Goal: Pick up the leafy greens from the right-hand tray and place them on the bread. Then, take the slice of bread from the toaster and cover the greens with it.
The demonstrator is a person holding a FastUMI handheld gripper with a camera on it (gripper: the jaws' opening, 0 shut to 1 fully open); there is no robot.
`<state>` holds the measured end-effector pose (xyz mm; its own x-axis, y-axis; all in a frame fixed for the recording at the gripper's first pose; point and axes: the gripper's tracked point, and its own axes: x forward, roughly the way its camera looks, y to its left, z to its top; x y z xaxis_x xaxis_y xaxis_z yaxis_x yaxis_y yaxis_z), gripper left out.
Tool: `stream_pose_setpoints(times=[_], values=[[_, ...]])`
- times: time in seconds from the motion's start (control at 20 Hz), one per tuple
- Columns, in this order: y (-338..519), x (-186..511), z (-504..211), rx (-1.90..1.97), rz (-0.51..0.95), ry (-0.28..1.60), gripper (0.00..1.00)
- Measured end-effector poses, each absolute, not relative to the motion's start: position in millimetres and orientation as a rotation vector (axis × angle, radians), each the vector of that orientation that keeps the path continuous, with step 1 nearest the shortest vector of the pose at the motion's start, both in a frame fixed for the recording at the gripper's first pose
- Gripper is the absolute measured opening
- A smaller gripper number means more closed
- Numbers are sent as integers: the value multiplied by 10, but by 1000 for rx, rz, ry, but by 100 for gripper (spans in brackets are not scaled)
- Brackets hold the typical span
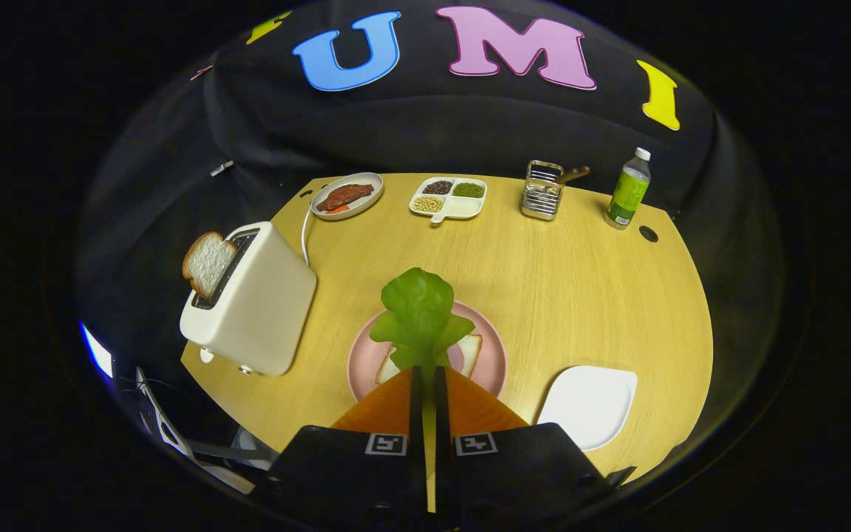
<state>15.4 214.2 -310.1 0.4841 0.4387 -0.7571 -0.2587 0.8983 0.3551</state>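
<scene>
Leafy greens (419,314) pinched by the stem in the claw (425,380), held above the bread (468,353) on the pink plate (493,362)

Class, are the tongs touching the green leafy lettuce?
Touching. The gripper view shows the tongs closed on the green leafy lettuce, its stem pinched between both fingers, above the pink plate.

A handheld two-finger gripper (428,384) is seen from its own camera, with a broad black body at six o'clock. Two wedge-shaped fingers (388,410) taper toward twelve o'clock, set close with a narrow slit between them. One square black-and-white marker tag (385,444) is fixed at each finger's base.
</scene>
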Motion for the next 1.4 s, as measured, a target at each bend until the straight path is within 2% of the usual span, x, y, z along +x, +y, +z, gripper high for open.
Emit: stream_pose_setpoints(times=[0.3,0.4,0.45,0.5,0.65,0.7,0.95,1.4], values=[[2345,394,-3267,154,419,1004,9],[2305,470,-3373,126,385,1007,22],[2253,526,-3403,106,360,987,34],[2238,562,-3411,95,349,974,39],[2231,564,-3422,85,345,965,97],[2233,559,-3395,88,347,957,100],[2259,547,-3096,144,358,876,97],[2348,495,-1858,270,415,615,96]])
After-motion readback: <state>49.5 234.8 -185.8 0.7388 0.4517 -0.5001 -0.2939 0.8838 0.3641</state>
